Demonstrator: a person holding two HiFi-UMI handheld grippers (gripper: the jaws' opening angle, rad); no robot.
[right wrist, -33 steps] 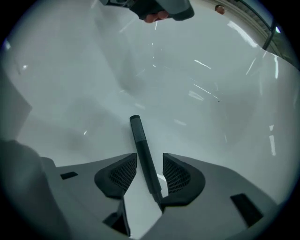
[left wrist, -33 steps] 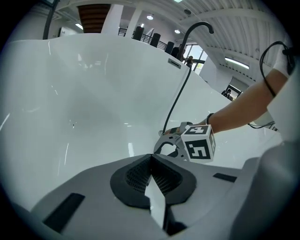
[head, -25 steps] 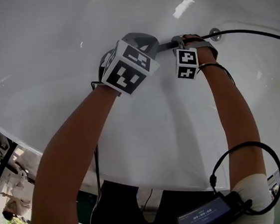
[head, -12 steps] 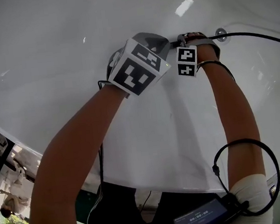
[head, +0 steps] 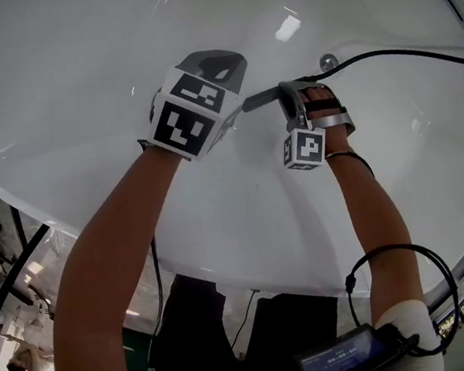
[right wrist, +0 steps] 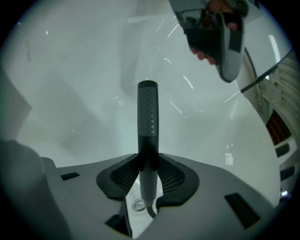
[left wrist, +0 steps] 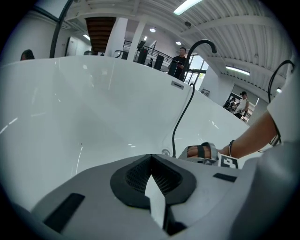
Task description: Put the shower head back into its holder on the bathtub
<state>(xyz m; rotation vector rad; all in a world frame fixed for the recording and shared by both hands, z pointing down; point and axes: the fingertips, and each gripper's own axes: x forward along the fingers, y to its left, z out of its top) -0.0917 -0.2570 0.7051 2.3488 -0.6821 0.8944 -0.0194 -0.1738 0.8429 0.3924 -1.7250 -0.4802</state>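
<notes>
Within tub [head: 65, 108]: shower head [right wrist: 147, 110] in the closing right gripper [right wrist: 149, 160], pads on its handle, head at 12 o'clock. Hose [head: 417, 52] runs toward 3 o'clock. Left gripper [left wrist: 151, 161] pinched together, empty.

A ribbed white ceiling [left wrist: 140, 10] carried long strip lights [left wrist: 186, 6]. White columns [left wrist: 115, 36] stood under it, and a person in dark clothes [left wrist: 179, 61] stood beside bright windows [left wrist: 199, 65] at the far side.

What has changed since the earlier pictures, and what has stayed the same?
The left tool and the right tool rose off the white bathtub floor. The right tool, jaws closing, lifts the dark stick-shaped shower head pinched between them. The black hose still trails right.
</notes>
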